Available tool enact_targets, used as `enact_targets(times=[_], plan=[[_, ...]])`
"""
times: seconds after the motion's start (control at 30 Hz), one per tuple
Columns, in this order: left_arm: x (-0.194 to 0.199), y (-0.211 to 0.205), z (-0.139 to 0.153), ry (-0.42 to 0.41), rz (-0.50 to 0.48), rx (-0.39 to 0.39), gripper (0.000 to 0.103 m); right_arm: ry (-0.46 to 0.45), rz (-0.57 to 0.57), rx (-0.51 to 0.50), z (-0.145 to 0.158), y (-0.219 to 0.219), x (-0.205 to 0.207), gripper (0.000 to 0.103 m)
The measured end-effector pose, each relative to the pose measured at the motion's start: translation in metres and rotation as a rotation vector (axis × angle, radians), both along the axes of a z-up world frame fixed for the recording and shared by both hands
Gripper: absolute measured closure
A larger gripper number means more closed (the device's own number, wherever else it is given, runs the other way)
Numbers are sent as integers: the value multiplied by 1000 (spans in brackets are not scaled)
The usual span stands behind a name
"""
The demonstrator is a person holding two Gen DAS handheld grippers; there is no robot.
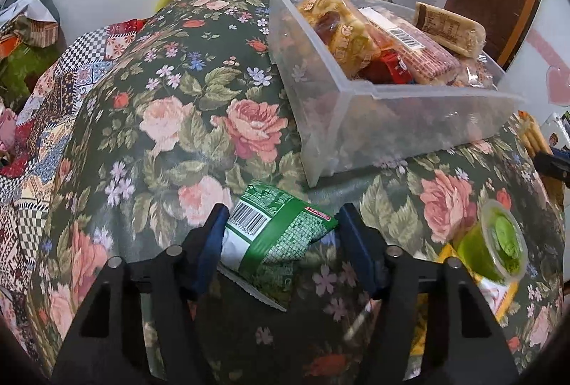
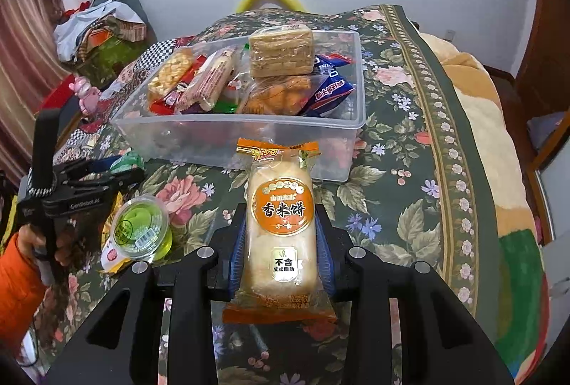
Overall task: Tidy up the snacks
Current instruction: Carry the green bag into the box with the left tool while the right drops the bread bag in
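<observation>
A clear plastic bin [image 1: 409,121] [image 2: 171,135] full of wrapped snacks stands on the floral cloth. My left gripper [image 1: 283,221] is open around a green snack packet [image 1: 274,235] that lies on the cloth just in front of the bin; the right finger stands apart from it. The left gripper also shows in the right wrist view [image 2: 117,171]. My right gripper [image 2: 281,228] is shut on an orange rice cracker pack [image 2: 281,224], held upright just before the bin's near wall.
A green jelly cup [image 1: 498,242] [image 2: 142,231] sits on a yellow packet [image 2: 110,253] between the grippers. A floral cloth [image 1: 178,121] covers the surface. Clutter and a pink toy [image 2: 83,96] lie at the left; a blanket [image 2: 498,171] is at the right.
</observation>
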State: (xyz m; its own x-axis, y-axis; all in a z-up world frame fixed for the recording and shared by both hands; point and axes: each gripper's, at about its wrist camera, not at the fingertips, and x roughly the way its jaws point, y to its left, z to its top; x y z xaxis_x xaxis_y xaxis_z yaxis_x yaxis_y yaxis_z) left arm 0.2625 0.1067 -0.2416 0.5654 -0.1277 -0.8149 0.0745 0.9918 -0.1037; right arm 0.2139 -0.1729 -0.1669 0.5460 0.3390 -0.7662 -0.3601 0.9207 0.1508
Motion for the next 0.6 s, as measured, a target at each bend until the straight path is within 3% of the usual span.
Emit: enact_targets(times=[0.23, 0.37, 0.6], plan=[[-30, 2, 19, -12, 26, 20, 48, -37, -6, 25, 15, -4, 1, 71], [-42, 0, 46, -53, 26, 15, 61, -65, -12, 33, 26, -6, 4, 71], [-33, -13, 92, -158, 8, 16, 64, -129, -35, 49, 45, -10, 19, 71]])
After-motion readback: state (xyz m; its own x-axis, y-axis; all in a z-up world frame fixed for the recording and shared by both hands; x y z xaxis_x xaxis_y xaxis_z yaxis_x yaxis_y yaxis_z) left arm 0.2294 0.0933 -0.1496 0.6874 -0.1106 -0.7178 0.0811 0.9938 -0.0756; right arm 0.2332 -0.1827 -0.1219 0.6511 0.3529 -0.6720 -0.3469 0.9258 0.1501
